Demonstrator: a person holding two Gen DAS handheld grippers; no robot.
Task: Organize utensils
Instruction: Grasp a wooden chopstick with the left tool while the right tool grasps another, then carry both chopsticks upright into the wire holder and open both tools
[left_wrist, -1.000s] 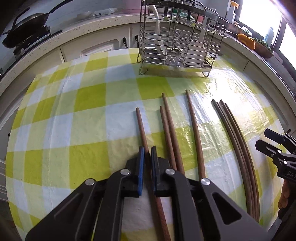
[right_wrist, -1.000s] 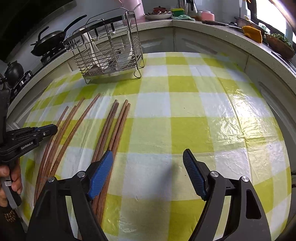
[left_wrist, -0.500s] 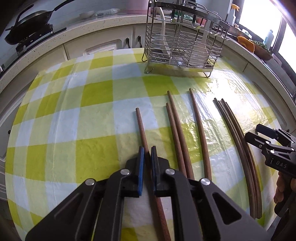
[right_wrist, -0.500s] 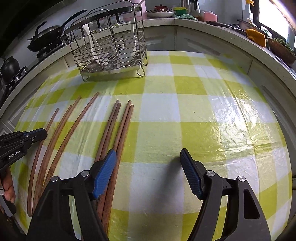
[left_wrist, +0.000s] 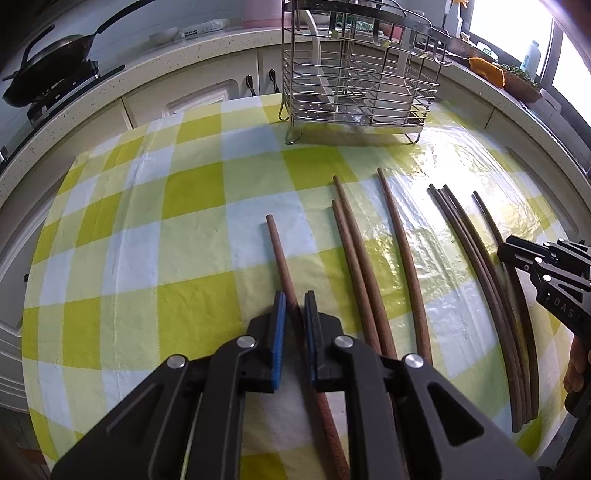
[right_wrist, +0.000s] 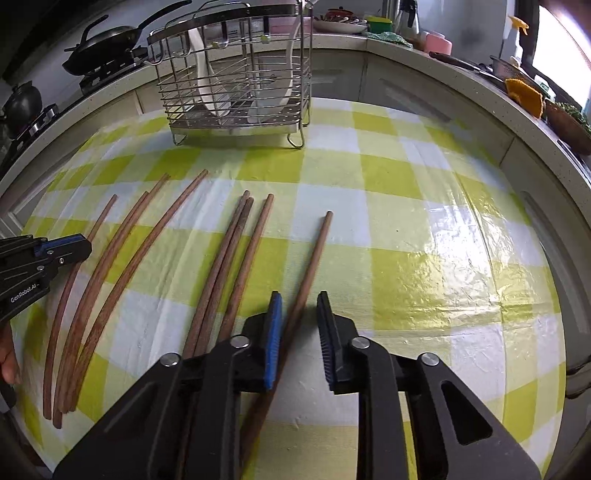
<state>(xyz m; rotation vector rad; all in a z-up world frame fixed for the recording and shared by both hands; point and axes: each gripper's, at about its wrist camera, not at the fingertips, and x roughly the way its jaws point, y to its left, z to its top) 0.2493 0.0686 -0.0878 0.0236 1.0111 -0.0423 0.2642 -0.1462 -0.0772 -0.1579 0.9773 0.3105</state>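
Left wrist view shows my left gripper (left_wrist: 294, 314) still pinching one chopstick (left_wrist: 277, 246) on the checked tablecloth (left_wrist: 129, 258), while my right gripper (right_wrist: 299, 314) has narrowed around another chopstick (right_wrist: 318, 243), not yet clamped.

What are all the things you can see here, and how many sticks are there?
chopsticks: eight, brown, in a fanned row on the table
leftmost chopstick: one of the eight, apart from the rest
rightmost chopstick: one of the eight, also apart
rack: one, silver wire, far end of the table, white pieces inside
tablecloth: one, yellow-green and white checks, covers the table
pan: one, black, on the stove at the back left
left tongs: black with blue pads, shut on the leftmost chopstick
right tongs: black with blue pads, open, one finger on each side of the rightmost chopstick
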